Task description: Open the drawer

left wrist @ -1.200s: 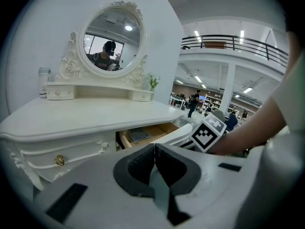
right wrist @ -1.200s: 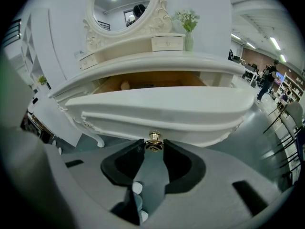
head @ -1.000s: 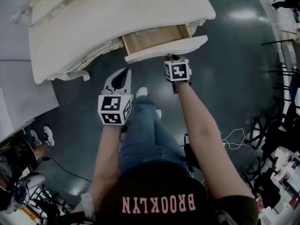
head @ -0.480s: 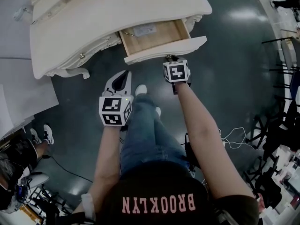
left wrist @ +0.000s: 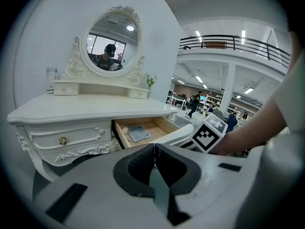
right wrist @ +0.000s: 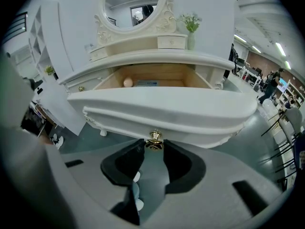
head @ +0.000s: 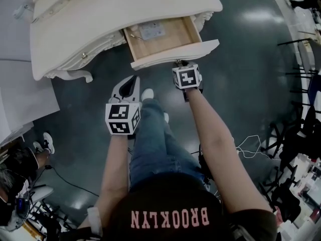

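A white dressing table (head: 100,19) has its right drawer (head: 173,54) pulled out, showing a wooden inside with a leaflet (head: 151,31). My right gripper (head: 180,63) is at the middle of the drawer front, and its jaws are closed on the small brass knob (right wrist: 155,140). The curved drawer front (right wrist: 162,109) fills the right gripper view above the jaws. My left gripper (head: 134,79) hangs below the table, left of the drawer and apart from it, touching nothing. Its jaws (left wrist: 154,148) are pressed together and empty. The left gripper view shows the open drawer (left wrist: 143,129) from the side.
An oval mirror (left wrist: 112,41) and a small shelf sit on the tabletop, with a flower vase (right wrist: 190,32) at the right. A second drawer with a brass knob (left wrist: 63,140) is shut at the left. The person's shoes (head: 147,94) stand under the drawer. Cables (head: 251,147) lie right.
The drawer has slid farther out of the table with my right gripper on its knob, and more of the wooden inside and the leaflet shows. The left gripper has barely moved.
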A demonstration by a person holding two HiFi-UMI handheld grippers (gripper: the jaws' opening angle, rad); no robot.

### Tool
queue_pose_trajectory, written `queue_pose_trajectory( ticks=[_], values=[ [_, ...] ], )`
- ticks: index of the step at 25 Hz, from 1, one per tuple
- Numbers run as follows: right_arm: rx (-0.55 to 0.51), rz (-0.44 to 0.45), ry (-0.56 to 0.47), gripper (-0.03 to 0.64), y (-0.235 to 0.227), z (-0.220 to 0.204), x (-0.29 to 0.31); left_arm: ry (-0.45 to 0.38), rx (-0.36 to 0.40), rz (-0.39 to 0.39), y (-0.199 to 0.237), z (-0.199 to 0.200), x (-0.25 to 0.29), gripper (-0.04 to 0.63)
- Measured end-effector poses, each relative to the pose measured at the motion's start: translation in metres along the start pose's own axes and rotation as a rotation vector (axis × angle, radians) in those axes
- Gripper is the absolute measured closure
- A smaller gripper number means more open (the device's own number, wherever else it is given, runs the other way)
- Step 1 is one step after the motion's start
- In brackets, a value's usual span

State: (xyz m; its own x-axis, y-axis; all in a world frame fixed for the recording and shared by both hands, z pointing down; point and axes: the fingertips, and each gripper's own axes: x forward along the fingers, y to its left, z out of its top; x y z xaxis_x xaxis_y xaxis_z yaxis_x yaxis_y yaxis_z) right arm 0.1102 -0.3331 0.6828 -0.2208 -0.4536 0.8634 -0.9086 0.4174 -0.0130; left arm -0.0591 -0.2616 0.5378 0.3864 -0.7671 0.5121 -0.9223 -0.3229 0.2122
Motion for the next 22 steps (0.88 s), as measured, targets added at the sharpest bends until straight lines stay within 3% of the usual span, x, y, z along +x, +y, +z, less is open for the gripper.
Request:
queue_pose_trajectory(
  ticks=[17, 18, 20, 22],
  values=[
    [-0.032, 0.01, -0.021, 0.503, 0.008, -0.024, -0.022, -0.029, 0.027, 0.031, -0.027, -0.017, -0.026, 0.589],
    [-0.038, 0.009, -0.018, 0.507, 0.009, -0.025, -0.024, -0.029, 0.023, 0.041, -0.025, -0.019, -0.03, 0.589],
    [-0.073, -0.015, -0.025, 0.598, 0.005, -0.026, -0.032, -0.034, 0.019, 0.056, -0.023, -0.02, -0.035, 0.589],
    [-0.088, -0.023, -0.054, 0.602, 0.003, -0.027, -0.04, -0.038, 0.027, 0.063, -0.025, -0.02, -0.039, 0.589]
  ],
)
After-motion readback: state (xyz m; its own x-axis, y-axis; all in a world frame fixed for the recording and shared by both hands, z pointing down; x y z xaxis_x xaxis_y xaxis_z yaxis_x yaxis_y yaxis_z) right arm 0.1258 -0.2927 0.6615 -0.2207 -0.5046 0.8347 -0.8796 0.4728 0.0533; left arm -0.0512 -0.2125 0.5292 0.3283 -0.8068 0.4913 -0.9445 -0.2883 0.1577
